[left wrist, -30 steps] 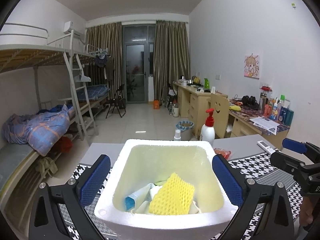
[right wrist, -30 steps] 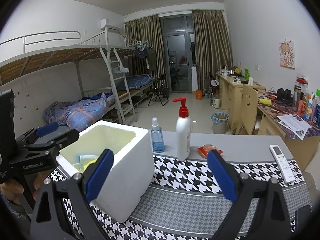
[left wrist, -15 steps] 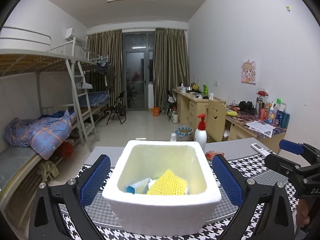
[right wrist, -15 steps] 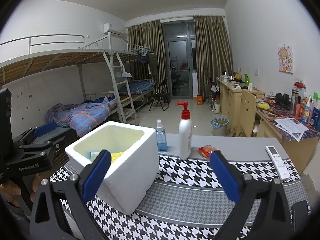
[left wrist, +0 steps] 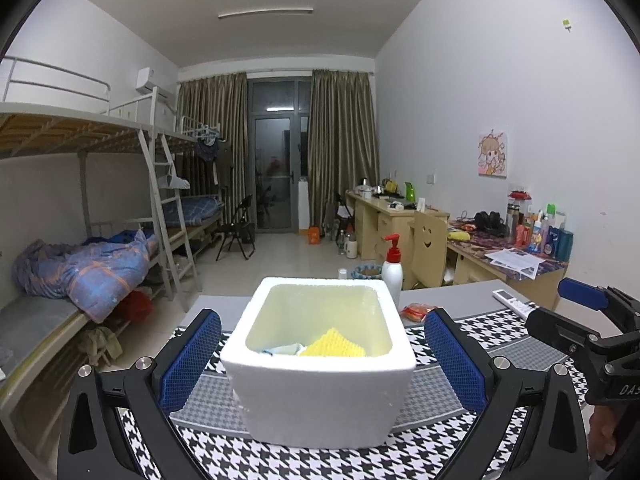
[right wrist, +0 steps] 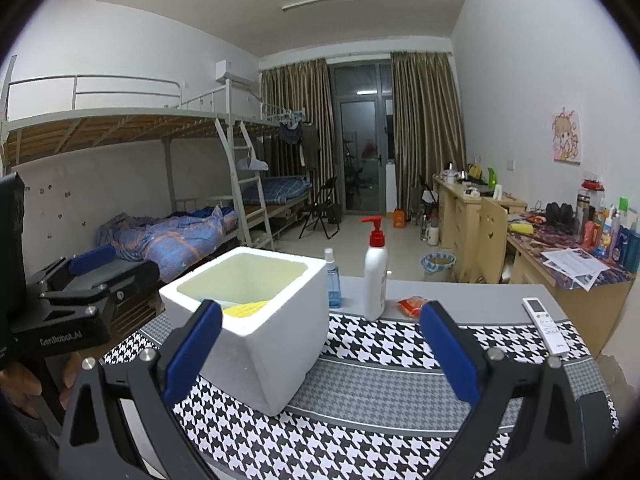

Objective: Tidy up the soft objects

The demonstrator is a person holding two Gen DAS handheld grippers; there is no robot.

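Observation:
A white foam box stands on the houndstooth tablecloth. Inside it lie a yellow textured sponge and a pale blue soft item. My left gripper is open and empty, its blue pads either side of the box and a little nearer than it. In the right wrist view the box sits left of centre with the sponge showing at its rim. My right gripper is open and empty, to the right of the box.
Behind the box stand a white pump bottle and a small blue spray bottle. A red snack packet and a white remote lie on the table. Bunk beds stand left, desks right.
Both grippers have pulled back and dropped lower, so the box looks smaller and less of its inside shows. Both stay open and empty.

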